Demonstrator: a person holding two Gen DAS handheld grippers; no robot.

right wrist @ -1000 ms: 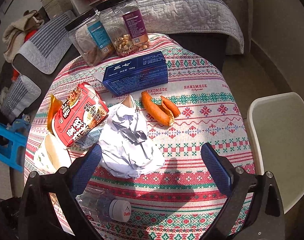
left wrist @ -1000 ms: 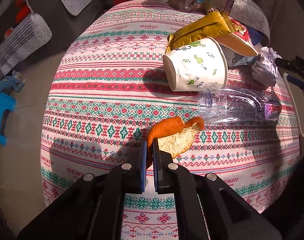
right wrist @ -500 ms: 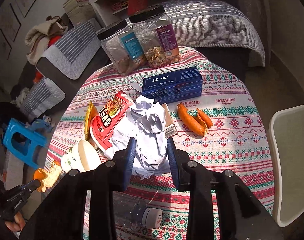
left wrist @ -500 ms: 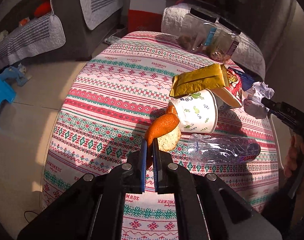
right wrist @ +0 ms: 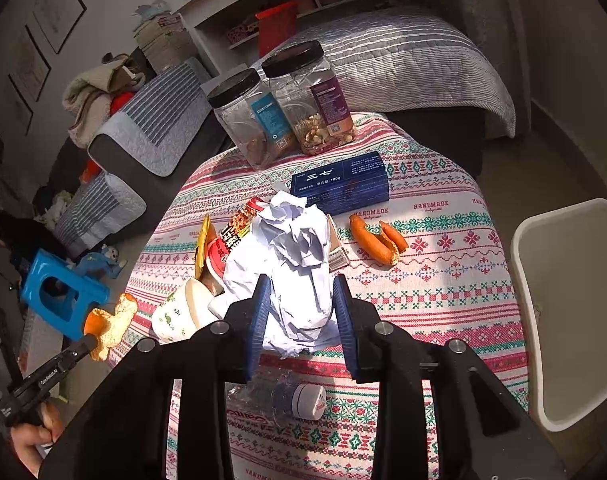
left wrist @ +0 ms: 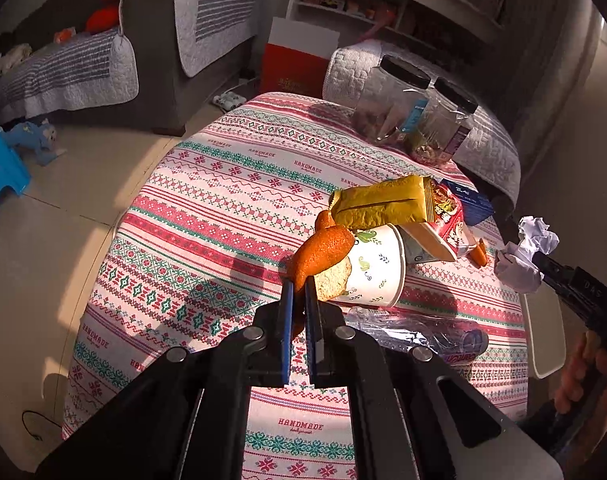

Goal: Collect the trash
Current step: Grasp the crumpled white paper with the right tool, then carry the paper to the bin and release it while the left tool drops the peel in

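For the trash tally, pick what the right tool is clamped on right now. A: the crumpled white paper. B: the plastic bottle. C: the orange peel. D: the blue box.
A: in the right wrist view the right tool has its blue pads pressed on both sides of the crumpled white paper, while the orange peel is pinched in the left tool.

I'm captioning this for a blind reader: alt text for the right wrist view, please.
The right gripper clamps crumpled white paper above a patterned tablecloth strewn with trash. At far left, the left gripper holds orange peel.
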